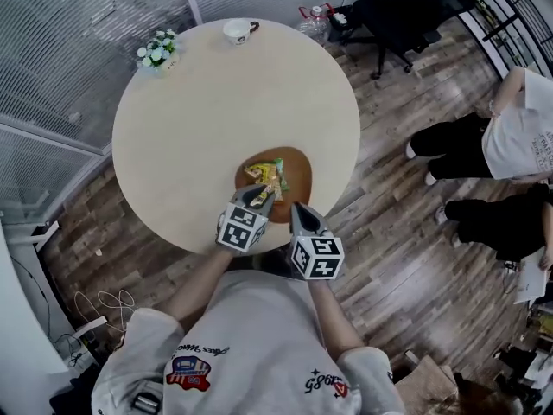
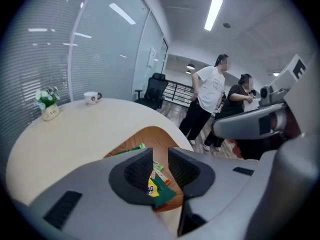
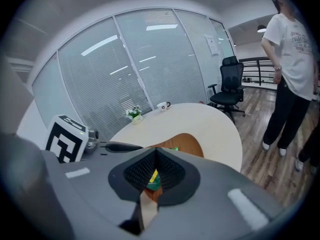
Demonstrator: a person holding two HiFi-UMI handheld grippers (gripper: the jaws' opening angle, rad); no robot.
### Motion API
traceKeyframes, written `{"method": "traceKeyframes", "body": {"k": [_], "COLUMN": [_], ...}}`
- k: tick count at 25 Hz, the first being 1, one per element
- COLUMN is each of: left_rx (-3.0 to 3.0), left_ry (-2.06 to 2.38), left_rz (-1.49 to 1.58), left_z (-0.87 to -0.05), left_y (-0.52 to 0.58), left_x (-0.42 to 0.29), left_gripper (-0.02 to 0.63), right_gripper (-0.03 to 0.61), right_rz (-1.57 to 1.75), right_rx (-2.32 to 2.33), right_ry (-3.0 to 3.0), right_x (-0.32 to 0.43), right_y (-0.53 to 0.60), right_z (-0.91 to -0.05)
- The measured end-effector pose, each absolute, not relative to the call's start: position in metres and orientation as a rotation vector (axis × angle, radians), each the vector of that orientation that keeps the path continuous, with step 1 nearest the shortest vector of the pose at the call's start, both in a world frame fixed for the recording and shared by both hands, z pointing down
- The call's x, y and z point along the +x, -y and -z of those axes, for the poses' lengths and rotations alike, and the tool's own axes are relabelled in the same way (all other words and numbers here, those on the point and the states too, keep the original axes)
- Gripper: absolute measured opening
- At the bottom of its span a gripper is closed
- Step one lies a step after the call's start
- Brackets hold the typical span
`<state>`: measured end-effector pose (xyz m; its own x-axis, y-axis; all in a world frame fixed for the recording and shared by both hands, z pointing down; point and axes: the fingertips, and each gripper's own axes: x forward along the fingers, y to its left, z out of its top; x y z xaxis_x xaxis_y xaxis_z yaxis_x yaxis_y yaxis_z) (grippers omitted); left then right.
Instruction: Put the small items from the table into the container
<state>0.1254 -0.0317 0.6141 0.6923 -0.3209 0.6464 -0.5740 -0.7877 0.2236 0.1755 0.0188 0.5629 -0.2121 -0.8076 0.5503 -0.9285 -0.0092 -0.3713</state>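
Note:
A brown wooden tray (image 1: pixel 300 164) lies on the round table (image 1: pixel 207 119) near its front edge and holds several small yellow and green snack packets (image 1: pixel 268 178). My left gripper (image 1: pixel 259 196) hovers over the tray's near rim. In the left gripper view its jaws (image 2: pixel 160 157) stand apart, with a yellow-green packet (image 2: pixel 158 190) showing through the gap, lying in the tray (image 2: pixel 150 135) below. My right gripper (image 1: pixel 298 208) sits just right of it at the table's edge. Its jaws (image 3: pixel 156 155) are shut, tips together, with nothing between them. Packets (image 3: pixel 153 180) and the tray (image 3: pixel 189 144) lie beyond.
A small pot of white flowers (image 1: pixel 157 50) and a cup (image 1: pixel 238 31) stand at the table's far side. A black office chair (image 1: pixel 404 11) and two people (image 1: pixel 505 141) are on the wooden floor to the right. Glass walls with blinds run along the left.

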Motion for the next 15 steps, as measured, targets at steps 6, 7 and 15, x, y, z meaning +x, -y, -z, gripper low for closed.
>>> {"method": "traceKeyframes", "body": {"k": [6, 7, 15], "left_rx": [2.534, 2.529, 2.431], "left_ry": [0.941, 0.972, 1.13], "left_rz": [-0.697, -0.678, -0.63], "left_z": [-0.561, -0.557, -0.556], "left_y": [0.04, 0.04, 0.046], "left_x": [0.071, 0.06, -0.006], "left_gripper": [0.006, 0.006, 0.006], "right_gripper": [0.002, 0.002, 0.0], "right_rz": [-0.965, -0.951, -0.868], "right_rx": [1.715, 1.686, 1.497], "right_ry": [2.212, 2.233, 2.324], "right_x": [0.136, 0.126, 0.059], "right_y": [0.005, 0.009, 0.032], "right_z": [-0.548, -0.547, -0.543]}}
